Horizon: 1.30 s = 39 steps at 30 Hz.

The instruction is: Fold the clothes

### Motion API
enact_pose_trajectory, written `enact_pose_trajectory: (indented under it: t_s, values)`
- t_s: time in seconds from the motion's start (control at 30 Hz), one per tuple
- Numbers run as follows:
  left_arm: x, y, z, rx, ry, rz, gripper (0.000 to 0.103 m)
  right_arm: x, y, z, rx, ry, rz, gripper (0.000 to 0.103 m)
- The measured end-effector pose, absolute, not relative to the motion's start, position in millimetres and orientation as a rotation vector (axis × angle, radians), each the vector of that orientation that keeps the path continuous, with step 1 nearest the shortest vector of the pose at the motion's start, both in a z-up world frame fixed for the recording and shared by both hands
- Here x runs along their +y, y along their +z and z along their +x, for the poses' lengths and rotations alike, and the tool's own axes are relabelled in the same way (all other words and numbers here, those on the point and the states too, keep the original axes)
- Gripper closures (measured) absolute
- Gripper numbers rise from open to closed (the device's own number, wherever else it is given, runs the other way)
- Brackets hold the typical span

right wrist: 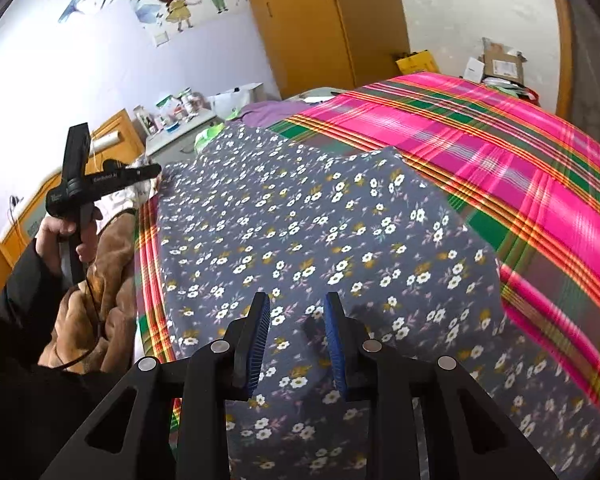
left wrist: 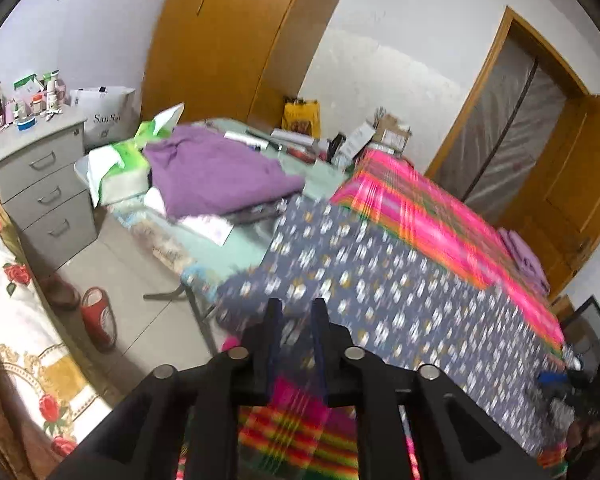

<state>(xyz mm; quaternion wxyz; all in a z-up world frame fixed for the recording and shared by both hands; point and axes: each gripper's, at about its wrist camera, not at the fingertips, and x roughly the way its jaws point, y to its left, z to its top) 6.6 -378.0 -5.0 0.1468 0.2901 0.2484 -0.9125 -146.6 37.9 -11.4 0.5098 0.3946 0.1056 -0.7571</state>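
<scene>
A grey-blue garment with small white flowers (right wrist: 300, 220) lies spread flat on the bed's pink plaid sheet (right wrist: 500, 152). My right gripper (right wrist: 296, 304) hovers over the garment's near part. Its blue pads (right wrist: 260, 320) stand apart with nothing between them. In the left wrist view the same garment (left wrist: 380, 280) lies ahead and to the right, blurred. My left gripper (left wrist: 297, 305) is open at the garment's near left corner, over the bed's edge, gripping nothing. In the right wrist view, a hand (right wrist: 56, 236) holds the left gripper's body (right wrist: 100, 180) beside the bed.
A folding table (left wrist: 244, 240) beyond the bed carries a purple cloth (left wrist: 220, 172) and green packs. A grey drawer cabinet (left wrist: 40, 184) and red slippers (left wrist: 100, 316) stand on the floor at left. Lilac folded clothes (left wrist: 524, 256) lie on the bed's far side. A brown blanket (right wrist: 108, 280) lies by the bed.
</scene>
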Motion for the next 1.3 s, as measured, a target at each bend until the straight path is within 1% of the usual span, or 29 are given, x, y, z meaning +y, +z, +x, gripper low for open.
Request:
enact_pose_trajectory:
  t_s: [0.07, 0.13, 0.2, 0.23, 0.27, 0.43, 0.53, 0.6, 0.7, 0.83, 0.93, 1.07, 1.1, 1.13, 1.17, 1.23, 1.3]
  values:
    - [-374, -3, -5, 0.708, -2.669, 0.839, 0.082, 43, -11, -150, 0.211, -1.856, 0.958, 0.074]
    - [-370, -9, -18, 0.663, -2.676, 0.886, 0.082, 52, -10, -153, 0.171, -1.896, 0.97, 0.074]
    - [-376, -22, -20, 0.695, -2.624, 0.924, 0.082, 66, -10, -155, 0.148, -1.95, 0.979, 0.074]
    - [-380, -28, -21, 0.719, -2.596, 0.939, 0.086, 74, -11, -156, 0.142, -1.981, 0.988, 0.074]
    - [-382, -31, -19, 0.731, -2.583, 0.947, 0.085, 83, -13, -157, 0.131, -2.01, 0.999, 0.074]
    - [-357, -18, -24, 0.617, -2.645, 0.98, 0.084, 131, -12, -164, 0.025, -2.118, 1.044, 0.074]
    - [-334, -8, -35, 0.63, -2.731, 0.985, 0.084, 148, -6, -173, -0.001, -2.176, 1.031, 0.074]
    - [-313, -5, -47, 0.636, -2.803, 1.018, 0.084, 151, -2, -181, 0.013, -2.178, 1.024, 0.074]
    - [-274, -5, -65, 0.616, -2.912, 1.102, 0.084, 147, 3, -196, 0.122, -2.172, 1.01, 0.074]
    - [-232, -8, -78, 0.606, -3.013, 1.205, 0.084, 140, -6, -218, 0.26, -2.094, 1.049, 0.073]
    - [-206, -12, -81, 0.589, -3.07, 1.277, 0.084, 138, -16, -227, 0.287, -2.019, 1.085, 0.073]
    - [-183, -16, -81, 0.557, -3.124, 1.352, 0.084, 139, -24, -232, 0.274, -1.944, 1.11, 0.07]
    - [-178, -16, -81, 0.546, -3.133, 1.366, 0.084, 140, -24, -231, 0.264, -1.938, 1.111, 0.071]
    - [-175, -17, -81, 0.537, -3.14, 1.377, 0.084, 141, -25, -231, 0.254, -1.933, 1.111, 0.087]
    - [-172, -17, -81, 0.526, -3.145, 1.387, 0.084, 142, -25, -231, 0.245, -1.927, 1.111, 0.098]
    - [-166, -18, -80, 0.51, -3.151, 1.401, 0.084, 145, -23, -228, 0.243, -1.964, 1.094, 0.102]
    - [-163, -18, -79, 0.506, -3.157, 1.409, 0.084, 149, -19, -227, 0.244, -2.026, 1.076, 0.102]
